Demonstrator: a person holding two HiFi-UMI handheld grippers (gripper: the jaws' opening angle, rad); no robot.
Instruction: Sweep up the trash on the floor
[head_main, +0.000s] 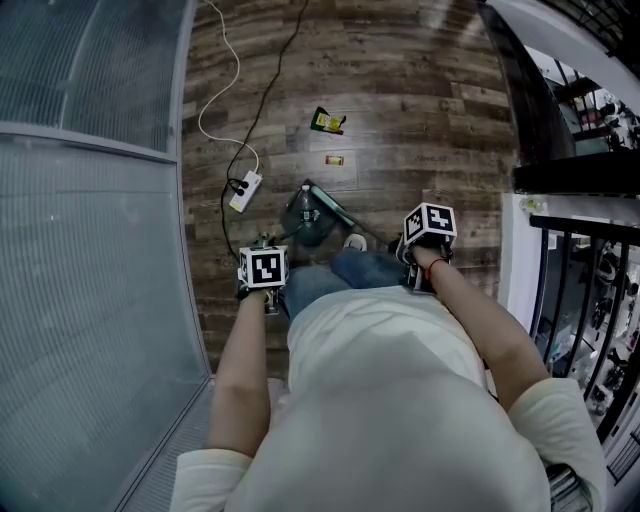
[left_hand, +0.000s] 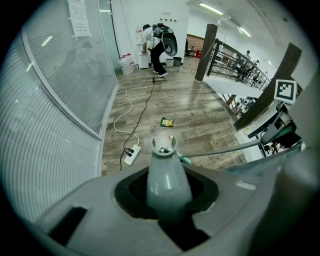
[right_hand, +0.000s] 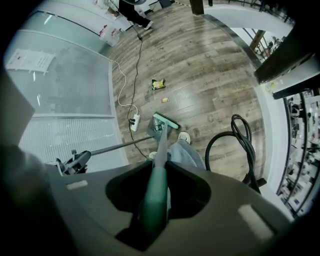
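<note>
Left tongs (left_hand: 166, 204) are clamping down on the grey handle (left_hand: 165, 177) of the dustpan (head_main: 303, 216), jaws pressing against its sides. I am watching that handle run forward and down toward the wooden floor (head_main: 430, 110). At my far left a frosted glass wall (head_main: 80, 250) is curving along the room. Just beside it, a white power strip (head_main: 245, 190) is lying on the boards with its cables trailing away. The dustpan is sitting near the strip, close in front of the person's legs. The trash is lying farther out: a yellow-green wrapper (head_main: 327, 121), and a small scrap (head_main: 334, 159) between it and the dustpan, both apart from the pan. Right tongs (right_hand: 152, 210) are squeezing the green broom handle (right_hand: 156, 190) in the same way. I am seeing the broom head (right_hand: 166, 121) resting at the dustpan. A black hose (right_hand: 241, 145) is looping on the floor to the right.
</note>
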